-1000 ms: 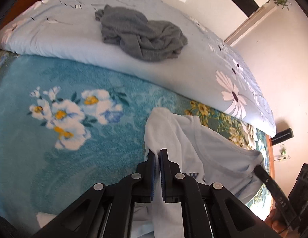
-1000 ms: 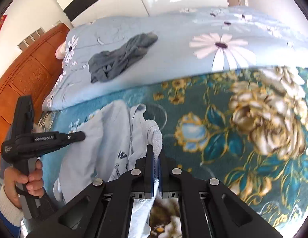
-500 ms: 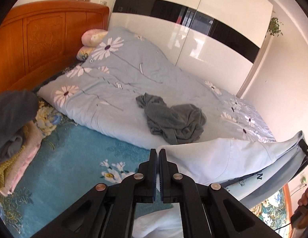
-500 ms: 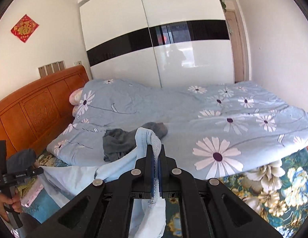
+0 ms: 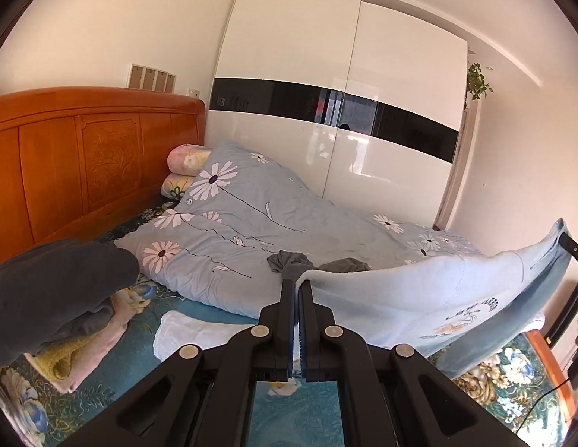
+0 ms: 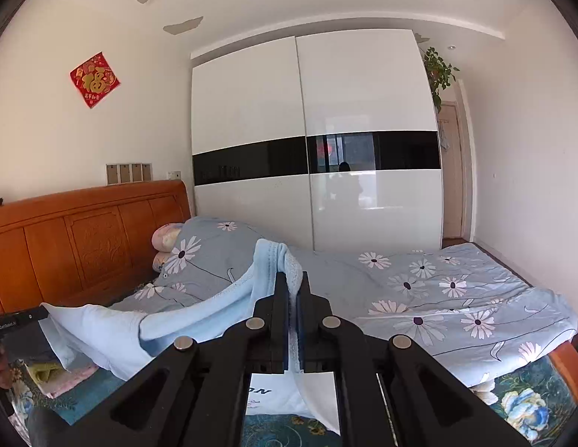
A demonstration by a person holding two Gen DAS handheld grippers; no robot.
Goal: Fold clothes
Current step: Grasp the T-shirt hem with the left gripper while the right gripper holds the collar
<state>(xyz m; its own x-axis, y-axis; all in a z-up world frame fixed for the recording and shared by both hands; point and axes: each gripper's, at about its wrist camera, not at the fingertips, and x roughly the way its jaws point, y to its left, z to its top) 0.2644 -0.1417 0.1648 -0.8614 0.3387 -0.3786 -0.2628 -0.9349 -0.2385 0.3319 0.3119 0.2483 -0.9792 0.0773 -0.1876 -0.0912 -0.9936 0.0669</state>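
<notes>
A light blue T-shirt (image 5: 430, 290) with printed lettering hangs stretched in the air between both grippers, above the teal floral bedspread (image 5: 199, 376). My left gripper (image 5: 297, 287) is shut on one edge of the shirt. My right gripper (image 6: 293, 279) is shut on the opposite edge, with shirt fabric (image 6: 199, 316) draped over its tips. The right gripper's tip (image 5: 570, 247) shows at the far right of the left wrist view. The left gripper's body (image 6: 13, 322) shows at the left edge of the right wrist view, and part of the shirt hangs below out of sight.
A grey crumpled garment (image 5: 289, 262) lies on the pale blue daisy quilt (image 5: 229, 231). A stack of folded clothes (image 5: 57, 320) sits at the left by the wooden headboard (image 5: 84, 164). A white wardrobe (image 6: 311, 149) stands behind the bed.
Both grippers rose and tilted up from the bedspread, lifting the light blue shirt off the bed and spreading it in the air. The view swung from the bed to the room.
</notes>
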